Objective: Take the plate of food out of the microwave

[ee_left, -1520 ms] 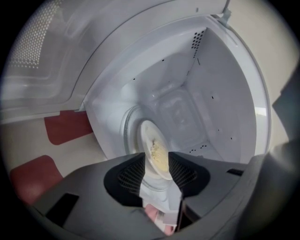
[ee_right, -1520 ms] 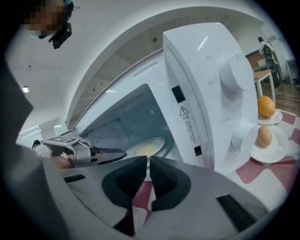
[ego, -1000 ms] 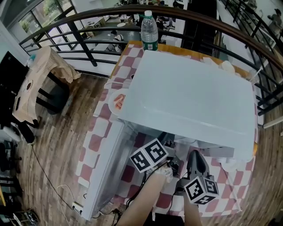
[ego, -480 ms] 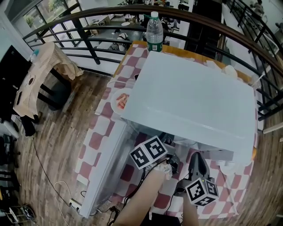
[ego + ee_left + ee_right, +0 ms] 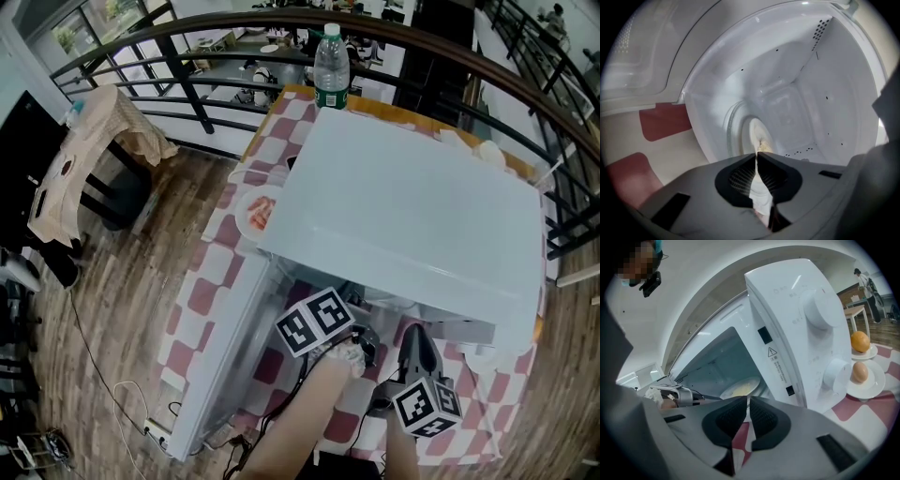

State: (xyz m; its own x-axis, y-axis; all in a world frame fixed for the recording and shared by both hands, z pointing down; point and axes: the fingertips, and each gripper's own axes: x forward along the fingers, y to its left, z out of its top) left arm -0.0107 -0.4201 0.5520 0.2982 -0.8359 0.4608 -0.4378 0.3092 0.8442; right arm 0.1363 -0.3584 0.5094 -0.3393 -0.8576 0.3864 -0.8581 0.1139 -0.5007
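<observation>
The plate of food (image 5: 753,133) is sitting on the round turntable (image 5: 732,123) in the middle of the floor inside the microwave (image 5: 403,206). There is yellow food (image 5: 763,146) on it. The left gripper (image 5: 757,157) is reaching in through the open front. It is turned on its side, so one jaw is going over the plate's near rim and one under it. Its jaws have just been closing, and they are now pinching that white rim between the pads. The person's left forearm (image 5: 305,422) is stretching forward toward the opening.

The right gripper (image 5: 747,401) is waiting outside, just beside the left one, low in front of the knob panel (image 5: 806,333). It is pointing forward and a little down. Its jaws are almost together, with only a thin slit, and they are holding nothing. A bit of the red-and-white tablecloth (image 5: 202,295) is showing through the slit.

The white walls inside are standing well away from the plate all round. The door (image 5: 225,347) is hanging wide open to the left. To the right of the microwave, an orange (image 5: 860,341) and an egg (image 5: 859,372) are lying on small white dishes (image 5: 873,380) on the tablecloth. On the left, another plate (image 5: 251,214) is peeking out from beside the microwave. A water bottle (image 5: 330,61) is standing behind it.
</observation>
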